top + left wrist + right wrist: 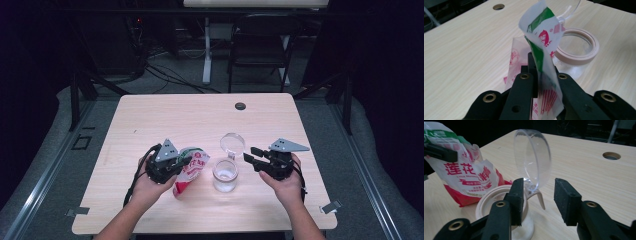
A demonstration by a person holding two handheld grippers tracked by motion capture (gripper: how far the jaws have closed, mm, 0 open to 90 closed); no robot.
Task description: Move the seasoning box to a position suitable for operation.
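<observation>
We see the left claw pressed together on the top edge of a white, red and green plastic pouch printed with red characters; in the left gripper view the pouch's film rises out from between the two black jaws and folds over above them. In the high view the pouch hangs from that claw with its red lower end resting on the bench, just left of a clear glass jar with a pale pink rim.

The jar's clear round hinged lid stands tipped open on the far side of the jar. The right claw is spread, just beside the jar's right side; in the right gripper view its jaws stand apart around the foot of the lid near the hinge, and we cannot see either pad pressing on it.

The bench is pale wood grain with a dark round cable hole near its far edge. Beyond it the room is dim, with a black folding chair and loose cables on a grey floor.

The pouch's small print is too blurred to read, and the jar's contents are hard to make out.
</observation>
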